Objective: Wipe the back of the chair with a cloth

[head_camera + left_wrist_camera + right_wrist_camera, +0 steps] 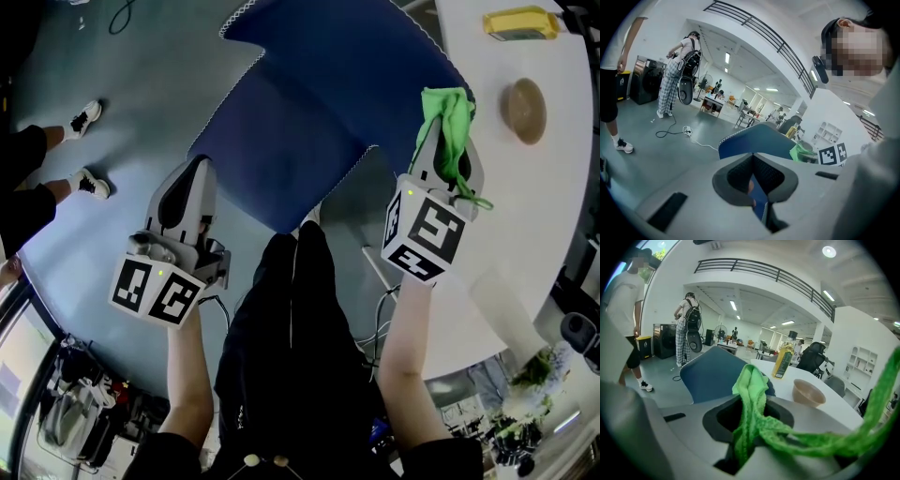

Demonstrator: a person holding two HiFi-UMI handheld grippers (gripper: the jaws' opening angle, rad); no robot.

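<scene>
Well off to the left of the left gripper (195, 167), a bystander's white sneakers (84, 117) are standing on the grey floor (112, 75). In the left gripper view, another person in plaid trousers (675, 70) is standing far ahead and to the left, and a white cable (675, 131) is lying on the floor in front of them.

The left gripper (752, 157) is pointing forward with its jaws pressed together at the tips and nothing caught between them. It is hovering just short of the blue chair back (309, 94), which is rising ahead of it and to its right without touching it. In the left gripper view the chair back (754, 143) is showing just beyond the jaw tips.

To the right, the right gripper (448, 141) is clamping a green cloth (448, 112). The cloth is bunching up above the jaw tips, and one loose end is trailing back over the gripper's body. In the right gripper view the cloth (751, 390) is standing up between the closed jaws of the gripper (750, 401). The chair back (712, 373) is sitting just ahead and to the left of it, and whether the cloth is touching the chair is not clear.

Ahead and to the right of this gripper, a white table (487, 187) is carrying a tan bowl (523, 110) and, farther off, a yellow bottle (520, 22).
</scene>
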